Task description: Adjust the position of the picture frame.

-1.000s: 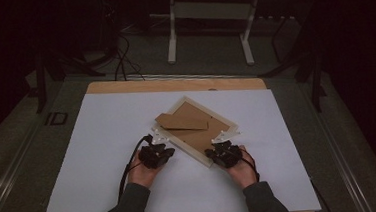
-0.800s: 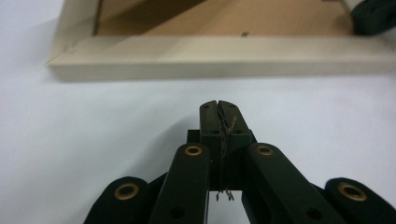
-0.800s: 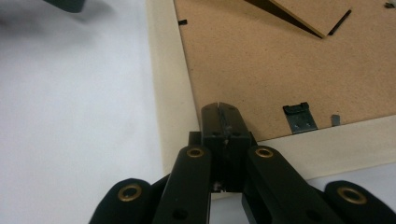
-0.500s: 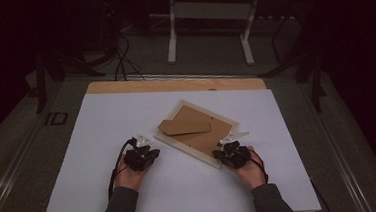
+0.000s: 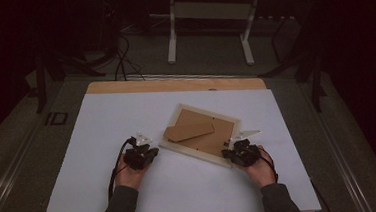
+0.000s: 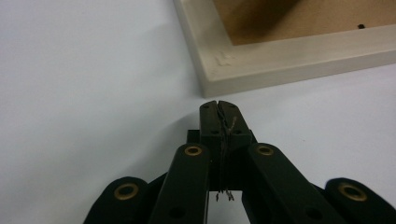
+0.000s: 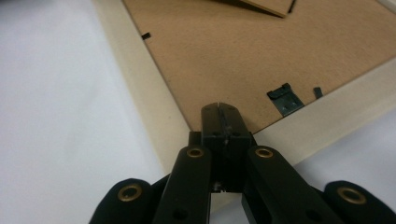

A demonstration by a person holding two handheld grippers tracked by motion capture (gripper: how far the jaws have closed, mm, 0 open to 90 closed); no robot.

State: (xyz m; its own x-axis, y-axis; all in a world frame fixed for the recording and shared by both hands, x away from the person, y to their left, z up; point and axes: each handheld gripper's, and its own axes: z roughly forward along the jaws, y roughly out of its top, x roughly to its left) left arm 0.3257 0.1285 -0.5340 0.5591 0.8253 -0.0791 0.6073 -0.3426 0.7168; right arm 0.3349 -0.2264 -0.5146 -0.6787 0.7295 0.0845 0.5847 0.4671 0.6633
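A pale wooden picture frame lies face down in the middle of the white table, its brown backing board up and the stand flap folded over it. My left gripper is shut and empty. In the left gripper view its tip rests on the table just short of the frame's corner. My right gripper is shut too. Its tip sits over the frame's near corner, at the edge of the backing board. Whether it touches is unclear.
A small metal hanger clip and turn tabs sit on the backing. The white table top has a wooden far edge. Beyond it stand a white table base and cables on a dark floor.
Both grippers have drawn apart, the left one to the left off the frame's corner, the right one to the right. The frame has turned and slid a little toward the front right.
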